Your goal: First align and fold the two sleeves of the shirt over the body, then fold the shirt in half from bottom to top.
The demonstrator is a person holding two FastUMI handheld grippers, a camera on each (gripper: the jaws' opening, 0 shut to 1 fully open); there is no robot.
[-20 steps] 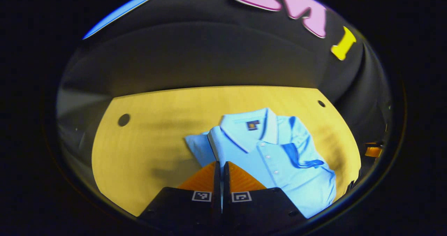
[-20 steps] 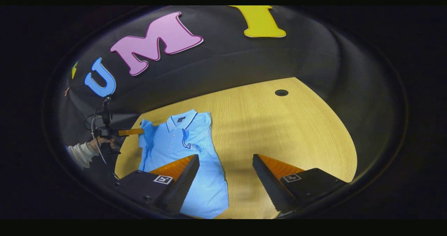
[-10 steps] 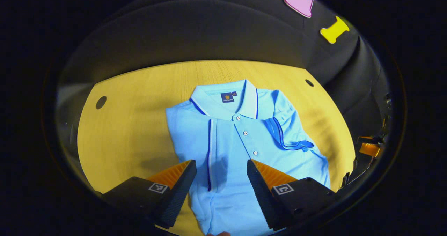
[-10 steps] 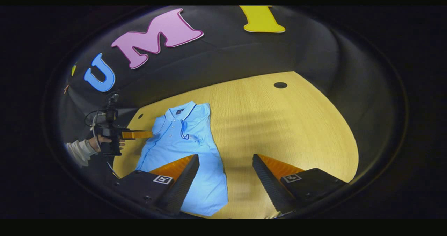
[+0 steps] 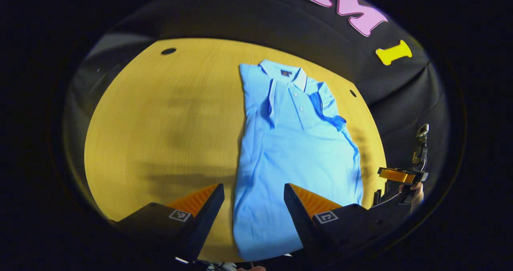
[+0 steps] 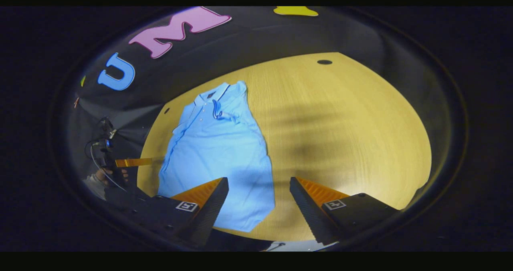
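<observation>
A light blue polo shirt (image 5: 296, 150) lies flat on the yellow wooden table (image 5: 160, 122), collar at the far end, both sleeves folded in over the body. In the right gripper view the shirt (image 6: 218, 150) sits left of centre. My left gripper (image 5: 252, 207) stands open above the shirt's bottom left part, holding nothing. My right gripper (image 6: 258, 201) is open too, above the shirt's bottom right corner and the bare table beside it. Farther off, the right gripper (image 5: 400, 175) appears at the right edge of the left gripper view, and the left gripper (image 6: 132, 162) at the left of the right gripper view.
The table has small round holes (image 5: 168, 51) (image 6: 324, 62) near its far corners. A hand (image 6: 102, 176) with a pale sleeve holds the far gripper. Black cloth walls close in behind the table. Wide bare wood (image 6: 340, 134) lies right of the shirt.
The left gripper opened, letting go of the left sleeve, which now lies folded on the body. Both grippers have drawn back toward the shirt's bottom hem.
</observation>
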